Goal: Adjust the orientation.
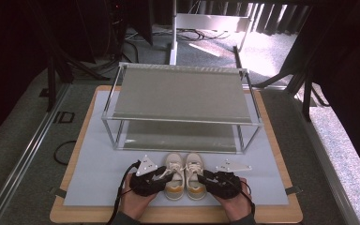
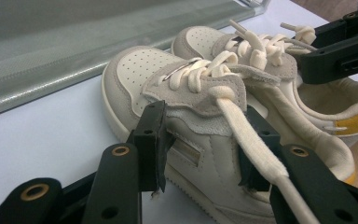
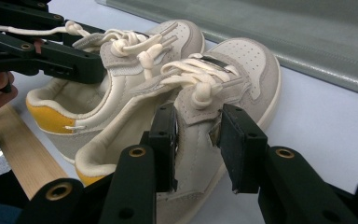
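- On the pale mat near the front edge of the wooden table, a pair of small cream sneakers stands side by side, toes toward the two-tier metal shelf
- Left sneaker and right sneaker touch along their inner sides; both have grey suede toe trim, white laces and yellow at the heel
- Left gripper comes in from the left, held in the person's left hand; in the left gripper view its jaws pinch the left sneaker's tongue and lace area, one pad on the outer side, the other behind a loose lace
- Right gripper comes in from the right, in the right hand; in the right gripper view its pads press on either side of the right sneaker's tongue, just under the lace knot
- Both shoes rest with their soles flat on the mat, just in front of the shelf's lower tier
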Available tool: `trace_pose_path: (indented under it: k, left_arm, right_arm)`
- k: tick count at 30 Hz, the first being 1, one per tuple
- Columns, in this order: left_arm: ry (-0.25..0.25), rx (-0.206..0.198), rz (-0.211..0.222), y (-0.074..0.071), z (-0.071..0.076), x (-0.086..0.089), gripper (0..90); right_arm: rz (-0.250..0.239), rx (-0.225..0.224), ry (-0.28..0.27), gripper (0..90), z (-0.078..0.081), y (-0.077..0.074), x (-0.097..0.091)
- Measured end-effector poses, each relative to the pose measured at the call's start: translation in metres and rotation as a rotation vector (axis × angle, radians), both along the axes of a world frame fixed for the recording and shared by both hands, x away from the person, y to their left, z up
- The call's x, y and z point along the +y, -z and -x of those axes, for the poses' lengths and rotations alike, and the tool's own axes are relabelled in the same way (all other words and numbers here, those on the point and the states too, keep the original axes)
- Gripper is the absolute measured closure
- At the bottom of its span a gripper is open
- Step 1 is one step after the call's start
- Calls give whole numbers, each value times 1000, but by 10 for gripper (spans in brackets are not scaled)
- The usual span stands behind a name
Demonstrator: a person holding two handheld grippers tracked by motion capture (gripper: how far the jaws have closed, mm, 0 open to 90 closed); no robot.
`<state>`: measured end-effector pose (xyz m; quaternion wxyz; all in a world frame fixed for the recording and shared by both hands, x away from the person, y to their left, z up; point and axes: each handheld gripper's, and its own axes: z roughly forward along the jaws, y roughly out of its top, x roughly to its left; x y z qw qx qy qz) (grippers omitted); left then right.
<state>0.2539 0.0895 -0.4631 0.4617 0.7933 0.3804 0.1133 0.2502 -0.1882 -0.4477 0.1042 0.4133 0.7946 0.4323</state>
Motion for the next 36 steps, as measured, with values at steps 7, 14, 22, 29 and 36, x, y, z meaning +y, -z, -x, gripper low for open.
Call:
trace_pose_path:
  k: [7, 14, 22, 29, 36]
  left_arm:
    - [-2, 3, 4, 0, 2, -1, 578]
    - [12, 16, 34, 1, 1, 2, 542]
    - [-13, -18, 40, -5, 3, 5, 459]
    - [-27, -21, 31, -9, 3, 10, 433]
    - [-26, -7, 15, -6, 3, 7, 431]
  right_arm:
    - [-5, 11, 10, 669, 3, 2, 1]
    - [-5, 8, 3, 645, 5, 3, 3]
    - [-20, -19, 23, 566, 5, 0, -1]
    - [12, -13, 16, 543, 2, -2, 1]
    - [28, 6, 21, 552, 0, 1, 4]
